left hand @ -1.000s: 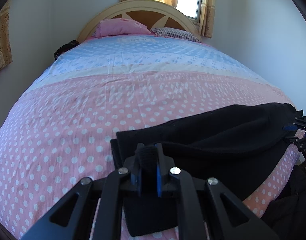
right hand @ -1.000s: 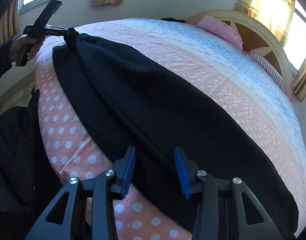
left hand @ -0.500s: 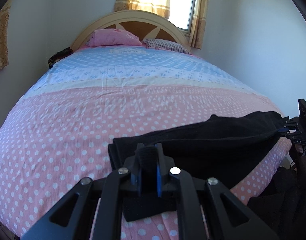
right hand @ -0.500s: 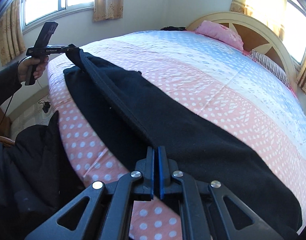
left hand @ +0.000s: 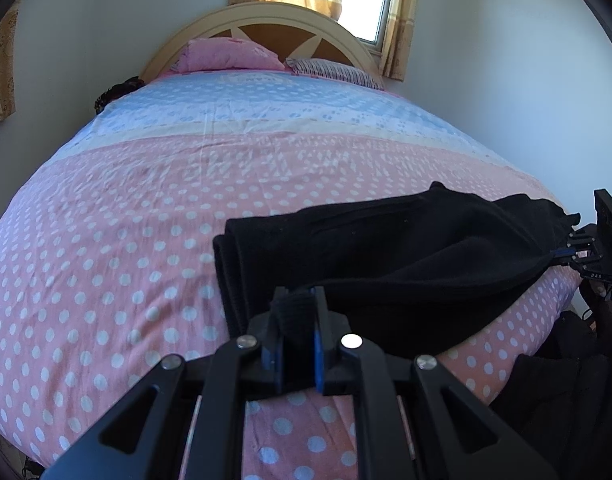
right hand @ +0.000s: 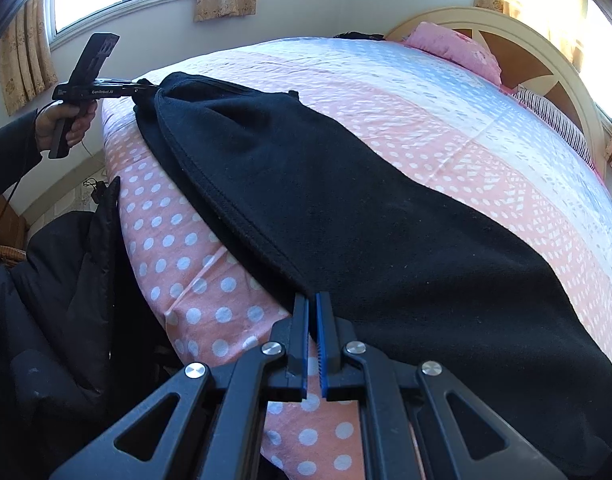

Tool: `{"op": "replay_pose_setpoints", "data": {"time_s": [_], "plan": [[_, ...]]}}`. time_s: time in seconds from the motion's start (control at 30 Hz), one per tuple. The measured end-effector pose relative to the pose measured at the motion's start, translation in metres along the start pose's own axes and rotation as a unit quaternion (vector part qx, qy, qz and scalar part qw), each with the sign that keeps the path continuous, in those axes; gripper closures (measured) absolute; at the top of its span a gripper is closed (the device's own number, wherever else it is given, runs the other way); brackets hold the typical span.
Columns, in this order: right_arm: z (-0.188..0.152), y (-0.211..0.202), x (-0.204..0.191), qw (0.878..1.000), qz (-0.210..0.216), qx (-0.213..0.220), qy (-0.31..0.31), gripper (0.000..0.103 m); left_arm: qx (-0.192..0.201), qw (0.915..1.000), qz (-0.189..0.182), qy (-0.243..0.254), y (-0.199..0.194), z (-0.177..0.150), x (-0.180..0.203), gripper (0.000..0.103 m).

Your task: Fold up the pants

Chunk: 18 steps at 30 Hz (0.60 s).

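You have the pants (left hand: pixel 386 264) pinched at both ends, stretched along the near edge of the bed (left hand: pixel 145 208) — the lengthwise fold looks under way. Your left gripper (left hand: pixel 295 312) is clamped on a bunched, ribbed cuff; your right gripper (right hand: pixel 312 320) is closed thin on the seamed edge of the cloth. Next, I'd judge, both ends must travel together, taut. The fabric is black, soft, fleece-like; the sheet is pink with white dots.
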State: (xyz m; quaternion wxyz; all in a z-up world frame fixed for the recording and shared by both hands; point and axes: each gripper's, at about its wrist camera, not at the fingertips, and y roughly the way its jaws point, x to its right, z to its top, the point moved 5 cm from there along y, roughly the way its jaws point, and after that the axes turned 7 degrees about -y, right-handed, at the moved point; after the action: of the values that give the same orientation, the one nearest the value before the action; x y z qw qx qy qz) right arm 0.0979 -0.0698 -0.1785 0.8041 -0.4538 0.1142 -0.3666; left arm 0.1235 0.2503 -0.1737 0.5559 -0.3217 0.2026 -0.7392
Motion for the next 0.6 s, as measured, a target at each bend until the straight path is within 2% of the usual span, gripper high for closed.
{"op": "replay_pose_setpoints", "data": {"time_s": [0.1, 0.17, 0.23, 0.27, 0.53, 0.6], "plan": [[0.003, -0.006, 0.002, 1.000, 0.002, 0.009, 0.004, 0.100, 0.000, 0.9999, 0.007, 0.015, -0.004, -0.006, 0.002, 0.089], [0.001, -0.002, 0.002, 1.000, 0.000, -0.002, 0.000, 0.099, -0.002, 0.9994, 0.025, 0.024, -0.006, -0.010, -0.002, 0.073], [-0.003, 0.003, 0.002, 1.000, 0.005, -0.010, 0.004, 0.099, 0.001, 0.9993, 0.036, 0.012, -0.011, -0.011, -0.012, 0.058], [-0.004, 0.004, 0.002, 1.000, 0.003, -0.011, 0.002, 0.099, 0.002, 0.9993, 0.038, 0.004, -0.014, -0.012, -0.018, 0.056], [-0.002, 0.008, 0.001, 1.000, -0.004, -0.016, -0.003, 0.099, -0.010, 0.9934, 0.110, -0.032, -0.035, -0.024, -0.068, 0.056], [-0.002, 0.007, 0.000, 1.000, -0.007, -0.017, -0.008, 0.099, -0.010, 0.9925, 0.107, -0.059, -0.038, -0.024, -0.073, 0.058]]}}
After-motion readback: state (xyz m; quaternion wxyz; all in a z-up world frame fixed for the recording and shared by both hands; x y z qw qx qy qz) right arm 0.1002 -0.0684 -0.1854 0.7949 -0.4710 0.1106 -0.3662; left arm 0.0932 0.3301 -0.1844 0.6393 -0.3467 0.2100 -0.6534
